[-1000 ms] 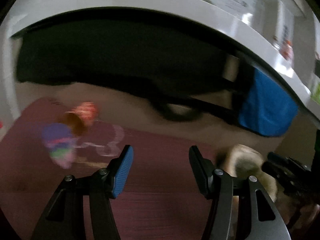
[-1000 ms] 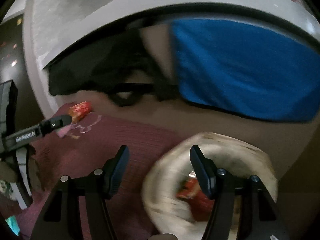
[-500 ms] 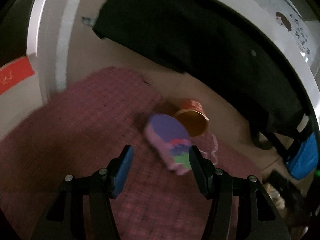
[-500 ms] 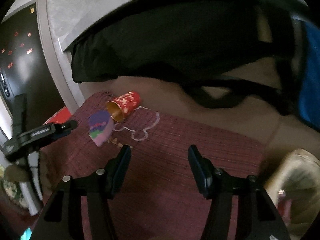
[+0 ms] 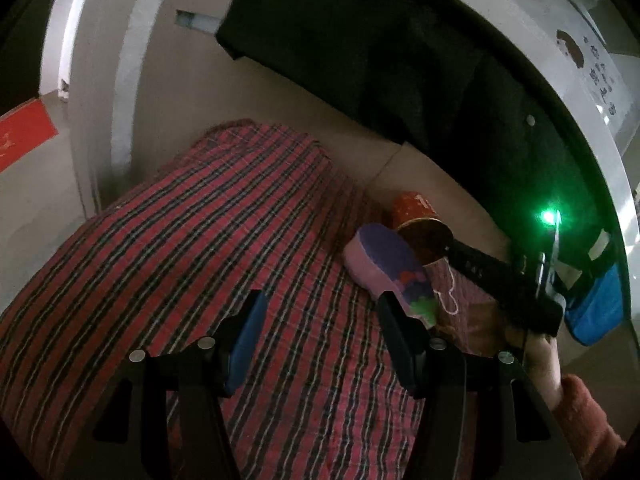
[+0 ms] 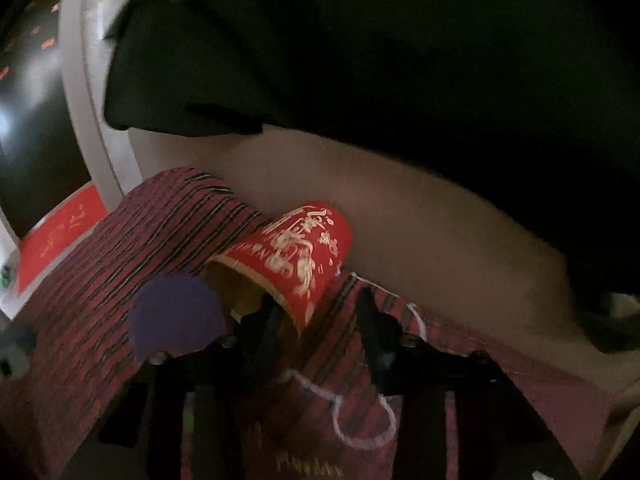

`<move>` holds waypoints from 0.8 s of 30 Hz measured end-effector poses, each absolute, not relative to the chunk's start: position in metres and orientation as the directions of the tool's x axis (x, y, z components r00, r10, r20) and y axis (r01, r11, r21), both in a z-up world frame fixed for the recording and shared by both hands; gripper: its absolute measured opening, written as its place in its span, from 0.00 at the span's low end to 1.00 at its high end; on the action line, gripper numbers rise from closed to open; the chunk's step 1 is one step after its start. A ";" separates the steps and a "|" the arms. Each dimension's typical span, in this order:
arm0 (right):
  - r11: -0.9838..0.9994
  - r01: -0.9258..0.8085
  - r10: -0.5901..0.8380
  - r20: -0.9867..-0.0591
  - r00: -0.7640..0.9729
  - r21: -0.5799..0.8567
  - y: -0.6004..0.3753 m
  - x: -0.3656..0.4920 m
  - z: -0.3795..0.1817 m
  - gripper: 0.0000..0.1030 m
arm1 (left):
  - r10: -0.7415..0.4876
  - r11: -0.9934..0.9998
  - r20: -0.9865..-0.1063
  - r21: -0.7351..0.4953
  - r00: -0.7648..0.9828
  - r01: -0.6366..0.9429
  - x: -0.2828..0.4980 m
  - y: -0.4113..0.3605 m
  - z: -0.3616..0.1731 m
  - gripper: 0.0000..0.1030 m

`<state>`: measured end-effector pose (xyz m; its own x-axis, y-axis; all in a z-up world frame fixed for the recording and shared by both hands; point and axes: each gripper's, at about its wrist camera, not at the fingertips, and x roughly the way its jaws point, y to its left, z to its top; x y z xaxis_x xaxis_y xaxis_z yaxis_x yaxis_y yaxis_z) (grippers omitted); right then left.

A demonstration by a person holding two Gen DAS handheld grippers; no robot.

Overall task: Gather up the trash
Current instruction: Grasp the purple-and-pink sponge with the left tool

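Observation:
A red paper cup (image 6: 296, 256) with gold print lies on its side at the far edge of a red striped mat (image 5: 200, 260), its mouth toward me. My right gripper (image 6: 316, 312) is open with its fingers on either side of the cup's rim. A purple-pink wrapper (image 5: 388, 272) lies next to the cup (image 5: 420, 228); it also shows in the right wrist view (image 6: 176, 312). My left gripper (image 5: 320, 332) is open and empty above the mat, just left of the wrapper. The right gripper's black fingers (image 5: 504, 280) reach in at the cup from the right.
A white table edge (image 5: 580, 92) arcs overhead, with a dark cloth (image 5: 380, 60) hanging beneath it. A blue bag (image 5: 596, 308) hangs at the right. A white leg (image 5: 132, 80) stands at the left. Beige floor (image 6: 440, 232) lies beyond the mat.
Both grippers moved left toward the cup and wrapper. The right gripper left the basket area and closed in on the cup until its fingers straddle the rim.

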<state>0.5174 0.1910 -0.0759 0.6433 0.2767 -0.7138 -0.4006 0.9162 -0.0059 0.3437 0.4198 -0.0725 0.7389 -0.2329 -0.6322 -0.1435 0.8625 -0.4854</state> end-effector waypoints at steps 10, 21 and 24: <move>0.948 -0.317 0.252 -0.694 0.675 0.036 0.080 0.467 -0.051 0.06 | -0.338 0.780 -0.616 -0.607 0.711 -0.155 0.390 0.392 -0.087 0.57; 0.972 -0.219 0.215 -0.705 0.676 0.087 -0.040 0.388 -0.059 0.10 | -0.227 0.841 -0.670 -0.501 0.706 -0.205 0.451 0.332 -0.089 0.58; 0.970 -0.213 0.230 -0.703 0.673 0.115 -0.058 0.381 -0.068 0.27 | -0.269 0.878 -0.636 -0.470 0.724 -0.087 0.457 0.297 -0.074 0.58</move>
